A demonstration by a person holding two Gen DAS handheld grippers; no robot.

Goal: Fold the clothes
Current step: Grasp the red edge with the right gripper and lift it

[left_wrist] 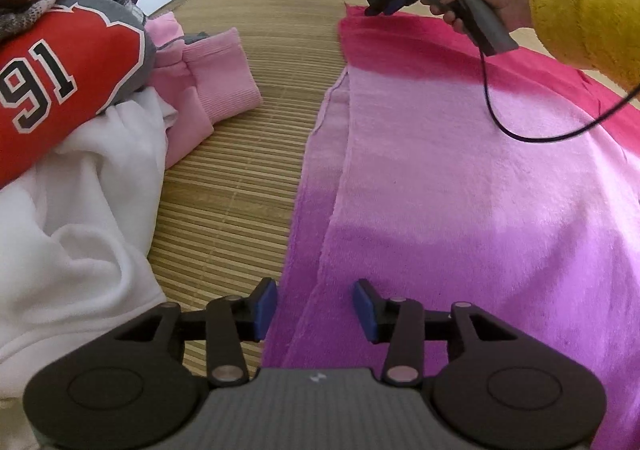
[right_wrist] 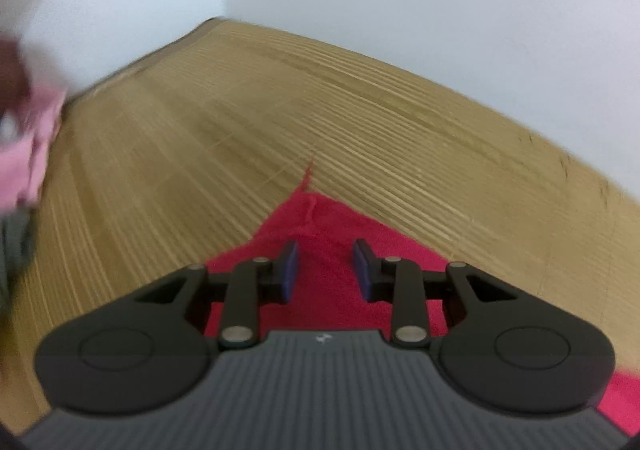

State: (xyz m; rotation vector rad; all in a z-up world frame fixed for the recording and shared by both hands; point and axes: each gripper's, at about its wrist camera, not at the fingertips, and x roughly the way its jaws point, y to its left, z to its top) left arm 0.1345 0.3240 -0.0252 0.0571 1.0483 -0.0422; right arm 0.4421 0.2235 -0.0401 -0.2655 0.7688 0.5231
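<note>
Blanket [left_wrist: 460, 177] — crimson-to-purple fade, straw-striped mat [left_wrist: 256, 129]

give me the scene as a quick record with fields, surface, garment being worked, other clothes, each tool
surface: bamboo mat
garment: pink-to-purple fleece cloth spread flat, red-pink far end
pile: white garment, red 91 jersey, pink sweater, beside the cloth
left tool: open, over the cloth's near purple edge, nothing gripped
right tool: open, over the cloth's red far corner, not clamped
hand: in a yellow sleeve, holding the right tool

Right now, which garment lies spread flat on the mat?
The pink-to-purple fleece garment; the red numbered top, white one and pink one lie heaped.
</note>
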